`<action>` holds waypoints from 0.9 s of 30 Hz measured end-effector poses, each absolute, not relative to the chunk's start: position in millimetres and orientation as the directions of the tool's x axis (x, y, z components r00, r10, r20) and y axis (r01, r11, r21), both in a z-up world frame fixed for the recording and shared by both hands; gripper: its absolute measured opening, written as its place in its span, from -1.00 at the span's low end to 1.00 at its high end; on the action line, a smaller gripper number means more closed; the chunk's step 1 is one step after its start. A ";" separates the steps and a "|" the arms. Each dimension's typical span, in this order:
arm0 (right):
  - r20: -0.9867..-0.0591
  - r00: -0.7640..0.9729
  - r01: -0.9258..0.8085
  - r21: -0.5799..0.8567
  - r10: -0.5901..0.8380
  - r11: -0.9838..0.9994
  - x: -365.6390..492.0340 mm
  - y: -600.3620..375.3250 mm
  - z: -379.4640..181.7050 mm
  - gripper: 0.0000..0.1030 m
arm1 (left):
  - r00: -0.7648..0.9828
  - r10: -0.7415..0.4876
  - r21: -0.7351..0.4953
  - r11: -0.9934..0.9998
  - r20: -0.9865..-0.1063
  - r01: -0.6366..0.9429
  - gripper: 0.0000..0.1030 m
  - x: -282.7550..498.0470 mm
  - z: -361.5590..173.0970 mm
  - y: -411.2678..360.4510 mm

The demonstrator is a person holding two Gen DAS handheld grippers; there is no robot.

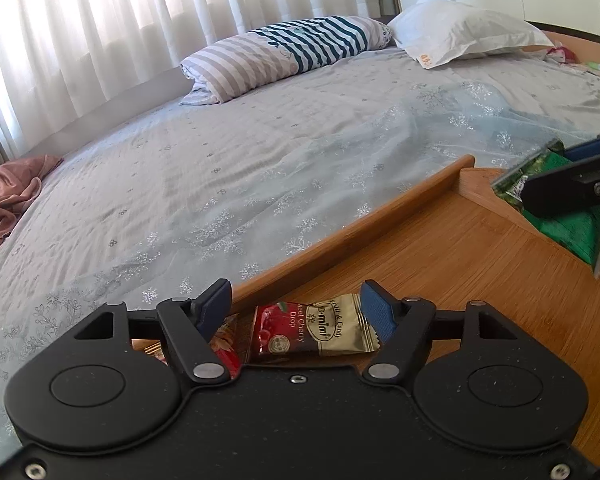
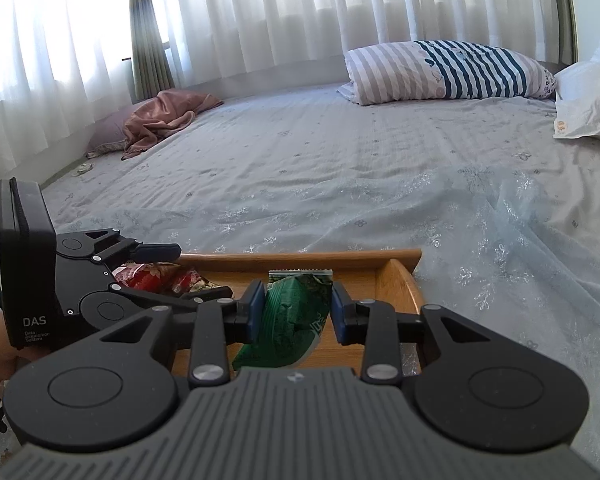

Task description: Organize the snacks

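Wooden tray (image 1: 480,240) sits on the bed (image 1: 260,152), lower right of left-wrist view; inside it a cherry candy packet (image 1: 312,330) lies flat w/ red floral packets (image 2: 156,278) beside it by the near wall. Left hand-held gripper (image 1: 296,306) is released, pads either side of the cherry packet w/o pressing. Right hand-held gripper (image 2: 296,312) is clenched on a green snack packet (image 2: 292,320), over the tray at lower center of right-wrist view.

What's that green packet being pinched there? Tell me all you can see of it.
The green packet is a crinkled, glossy foil-like snack pouch with white markings and a serrated sealed top edge. It stands roughly upright, tilted, above the wooden tray. The right hand-held gripper is shut on it, blue pads pressing both sides.
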State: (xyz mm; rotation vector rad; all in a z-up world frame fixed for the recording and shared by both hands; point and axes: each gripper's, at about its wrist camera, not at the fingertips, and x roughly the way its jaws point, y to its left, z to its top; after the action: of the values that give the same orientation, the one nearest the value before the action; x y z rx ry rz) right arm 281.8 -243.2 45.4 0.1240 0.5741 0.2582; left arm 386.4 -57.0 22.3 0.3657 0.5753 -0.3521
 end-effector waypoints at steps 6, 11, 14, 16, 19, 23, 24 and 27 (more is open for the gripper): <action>-0.516 0.820 -0.181 0.176 0.247 0.968 282.0 -248.1 45.4 -0.25 | 0.783 -0.286 0.158 0.886 -0.552 0.435 0.70 368.0 42.8 -38.4; -0.529 0.806 -0.181 0.208 0.266 0.961 289.2 -247.7 37.4 -0.25 | 0.802 -0.294 0.146 0.895 -0.519 0.422 0.70 333.5 56.1 -23.4; -0.525 0.807 -0.174 0.229 0.271 0.958 293.9 -249.5 37.2 -0.25 | 0.812 -0.279 0.122 0.913 -0.512 0.391 0.70 309.0 63.0 -11.9; -0.528 0.802 -0.180 0.234 0.280 0.956 297.7 -249.6 38.1 -0.25 | 0.830 -0.264 0.134 0.919 -0.491 0.371 0.71 290.4 67.5 -5.5; -0.544 0.793 -0.188 0.211 0.275 0.959 304.2 -245.1 39.9 -0.25 | 0.858 -0.242 0.154 0.927 -0.453 0.343 0.77 259.1 75.4 2.6; -0.569 0.766 -0.196 0.237 0.299 0.952 315.9 -238.5 39.0 -0.25 | 0.867 -0.258 0.090 0.942 -0.428 0.325 0.78 227.7 86.9 12.4; -0.577 0.757 -0.200 0.243 0.307 0.949 319.6 -235.6 37.7 -0.25 | 0.865 -0.269 0.071 0.942 -0.424 0.328 0.78 222.1 88.5 14.7; -0.593 0.730 -0.228 0.259 0.341 0.938 327.4 -224.4 35.7 -0.12 | 0.864 -0.284 0.052 0.941 -0.417 0.335 0.78 207.2 91.8 18.7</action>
State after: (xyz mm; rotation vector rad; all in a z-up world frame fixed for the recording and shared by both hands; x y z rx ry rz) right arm 327.4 -224.4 35.7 0.1735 0.6850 0.3151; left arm 207.2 18.7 91.8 0.1239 0.4171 -0.3251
